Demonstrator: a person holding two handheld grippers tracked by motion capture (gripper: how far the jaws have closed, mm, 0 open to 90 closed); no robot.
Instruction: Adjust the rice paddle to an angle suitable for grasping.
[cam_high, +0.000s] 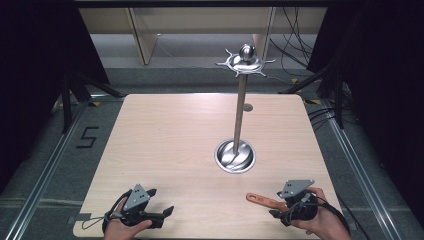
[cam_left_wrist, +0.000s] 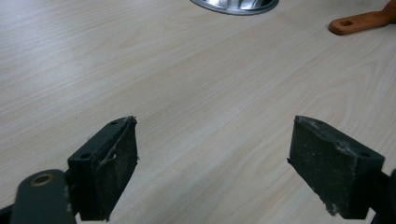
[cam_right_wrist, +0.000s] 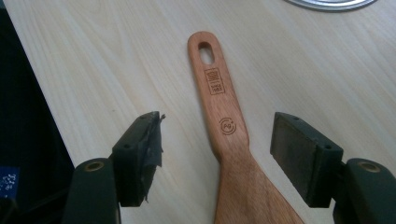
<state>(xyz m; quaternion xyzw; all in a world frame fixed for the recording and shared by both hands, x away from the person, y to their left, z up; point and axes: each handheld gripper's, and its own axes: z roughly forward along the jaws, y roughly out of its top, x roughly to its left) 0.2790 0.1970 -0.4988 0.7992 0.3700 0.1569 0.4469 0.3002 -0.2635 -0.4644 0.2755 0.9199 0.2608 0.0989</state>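
— What's the surface like?
— A pale wood-grain worktop (cam_high: 165, 145) on a grey floor (cam_high: 55, 150), dark curtains either side. A shiny steel stand (cam_high: 236, 156) rises right of centre.
— And the spatula?
— The wooden spatula (cam_right_wrist: 224, 126), flat with a slotted handle, lies at five o'clock between the right gripper's (cam_right_wrist: 217, 144) spread jaws, untouched. The left gripper (cam_left_wrist: 212, 158) gapes, empty, at seven o'clock.
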